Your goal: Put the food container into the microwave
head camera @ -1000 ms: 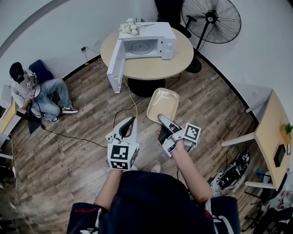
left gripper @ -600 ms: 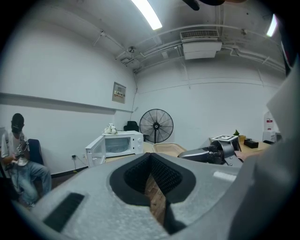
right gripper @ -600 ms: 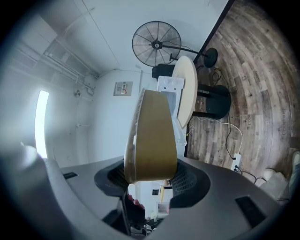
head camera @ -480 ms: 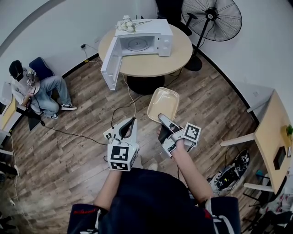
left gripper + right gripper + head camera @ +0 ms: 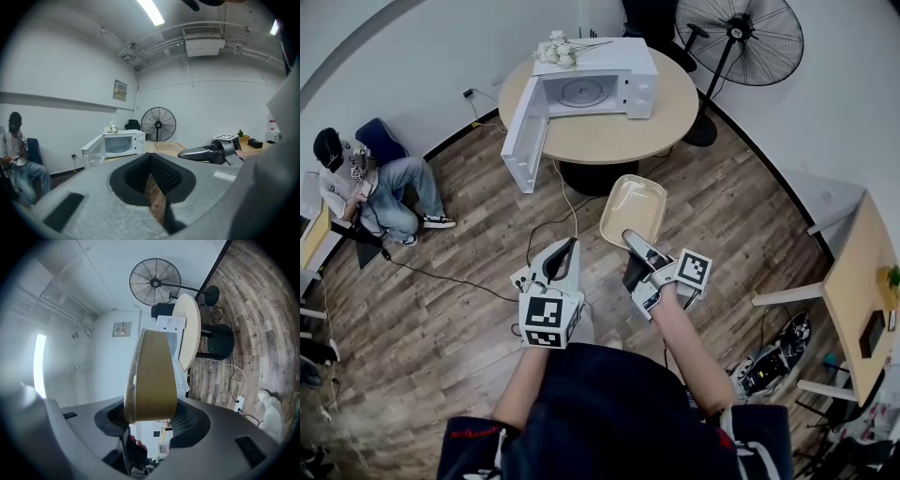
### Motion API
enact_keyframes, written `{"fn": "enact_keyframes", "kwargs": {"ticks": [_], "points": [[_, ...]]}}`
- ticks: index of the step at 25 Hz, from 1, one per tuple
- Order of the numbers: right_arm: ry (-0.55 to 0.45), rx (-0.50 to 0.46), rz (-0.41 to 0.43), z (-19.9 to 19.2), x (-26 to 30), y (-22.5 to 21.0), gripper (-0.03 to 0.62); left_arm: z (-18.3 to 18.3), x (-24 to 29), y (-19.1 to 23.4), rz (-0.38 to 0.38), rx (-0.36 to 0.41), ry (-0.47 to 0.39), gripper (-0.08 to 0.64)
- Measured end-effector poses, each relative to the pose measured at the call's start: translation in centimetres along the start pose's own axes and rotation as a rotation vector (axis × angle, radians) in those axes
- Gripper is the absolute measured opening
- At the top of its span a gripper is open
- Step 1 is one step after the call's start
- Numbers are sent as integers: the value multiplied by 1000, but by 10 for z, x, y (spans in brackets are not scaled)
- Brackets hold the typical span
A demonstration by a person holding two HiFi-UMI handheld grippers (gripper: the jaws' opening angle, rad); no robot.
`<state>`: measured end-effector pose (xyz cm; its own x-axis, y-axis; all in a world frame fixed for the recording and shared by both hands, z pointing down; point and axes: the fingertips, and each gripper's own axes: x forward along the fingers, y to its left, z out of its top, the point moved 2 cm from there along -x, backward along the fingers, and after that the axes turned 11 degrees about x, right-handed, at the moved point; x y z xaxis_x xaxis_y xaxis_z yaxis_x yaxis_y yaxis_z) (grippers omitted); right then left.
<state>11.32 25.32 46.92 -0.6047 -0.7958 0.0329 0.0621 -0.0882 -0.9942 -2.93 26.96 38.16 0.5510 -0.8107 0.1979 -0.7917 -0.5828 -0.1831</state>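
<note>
A beige food container (image 5: 634, 209) is held out over the wood floor, my right gripper (image 5: 630, 243) shut on its near rim. In the right gripper view the container (image 5: 151, 376) stands on edge between the jaws. The white microwave (image 5: 586, 91) sits on a round wooden table (image 5: 609, 137) ahead, its door (image 5: 521, 138) swung wide open to the left and its chamber bare. My left gripper (image 5: 562, 253) hovers beside the right one, jaws shut with nothing in them. In the left gripper view the microwave (image 5: 117, 145) is far ahead.
A standing fan (image 5: 740, 37) is behind the table on the right. A seated person (image 5: 370, 187) is at the left wall. A cable and power strip (image 5: 546, 225) lie on the floor before the table. A desk (image 5: 861, 291) stands at the right.
The view has shifted slightly toward the table and the microwave sits a little nearer. Both grippers keep their pose, the container still held.
</note>
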Motion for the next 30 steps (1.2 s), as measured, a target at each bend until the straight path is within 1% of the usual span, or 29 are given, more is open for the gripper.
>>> {"fn": "enact_keyframes", "kwargs": {"ticks": [7,16,21,24,30], "points": [[4,9,0,31,56,7,224,3,48,41,-9,-10,8,15],[-17,19,-2,62,146,23,224,14,110,123,-39,-5,3,15],[-41,22,-4,78,192,27,224,15,139,162,-64,22,-6,15],[-48,20,-11,84,218,26,224,10,155,184,-78,39,-6,15],[-61,37,-20,88,255,22,224,1,176,212,-118,35,-4,15]]}}
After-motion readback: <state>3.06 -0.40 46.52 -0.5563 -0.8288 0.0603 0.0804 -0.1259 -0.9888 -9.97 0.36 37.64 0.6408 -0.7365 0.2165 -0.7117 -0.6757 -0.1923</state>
